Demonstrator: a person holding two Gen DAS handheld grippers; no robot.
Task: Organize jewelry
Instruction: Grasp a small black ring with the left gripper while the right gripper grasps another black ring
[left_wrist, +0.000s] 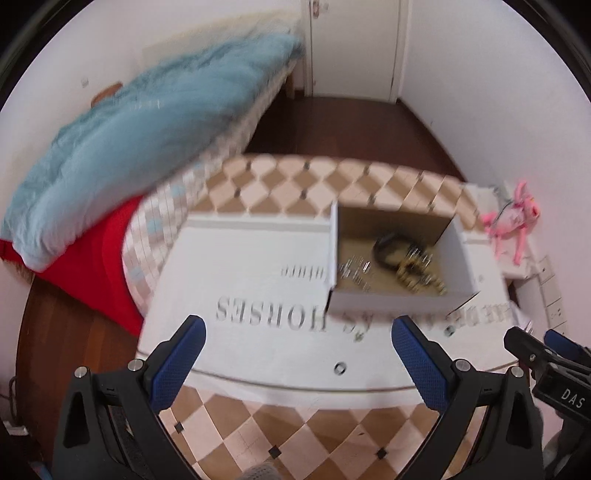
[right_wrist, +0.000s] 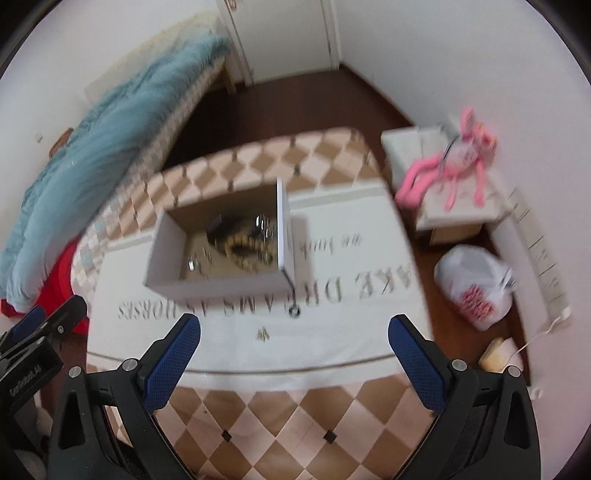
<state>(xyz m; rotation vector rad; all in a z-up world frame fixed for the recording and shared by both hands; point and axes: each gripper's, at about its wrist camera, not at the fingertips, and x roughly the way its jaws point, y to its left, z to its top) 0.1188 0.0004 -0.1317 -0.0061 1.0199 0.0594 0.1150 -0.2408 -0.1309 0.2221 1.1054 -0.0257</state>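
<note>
An open white box (left_wrist: 391, 300) (right_wrist: 162, 247) with a brown inside stands on a white printed cloth (left_wrist: 236, 266) (right_wrist: 347, 332). It holds a dark band (left_wrist: 386, 247), gold beaded jewelry (left_wrist: 417, 275) (right_wrist: 245, 254) and small silver pieces (left_wrist: 354, 269) (right_wrist: 195, 263). A small ring (left_wrist: 340, 368) (right_wrist: 294, 312) and a small gold piece (right_wrist: 263, 334) lie loose on the cloth in front of the box. My left gripper (left_wrist: 299, 336) is open and empty above the cloth's near edge. My right gripper (right_wrist: 293, 336) is open and empty, near the loose pieces.
The cloth lies on a checkered table (left_wrist: 295, 435) (right_wrist: 280, 424). A bed with a blue quilt (left_wrist: 122, 144) and a red sheet (left_wrist: 99, 273) is at the left. A pink plush toy (right_wrist: 454, 162) sits on a white stand at the right, a plastic bag (right_wrist: 476, 284) below it.
</note>
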